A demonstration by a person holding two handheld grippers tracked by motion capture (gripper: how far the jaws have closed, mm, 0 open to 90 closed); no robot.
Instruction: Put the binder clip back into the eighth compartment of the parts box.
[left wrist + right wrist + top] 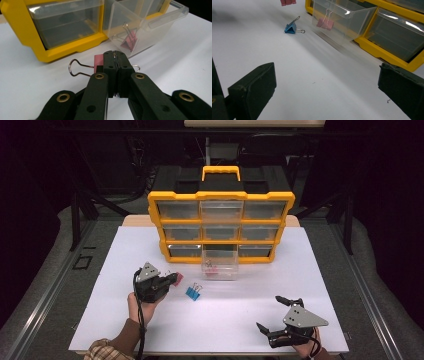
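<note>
On my overhead feed, my left gripper is a chunky black block with a grey three-cornered plate on top and a black cable trailing back from it, on the near side of the yellow organiser. The sleeve behind it is plaid, tan and brown. My right gripper carries the same grey plate, dotted with small holes. Up close, the black jaw arms show brass-ringed rivets and plain round holes.
</note>
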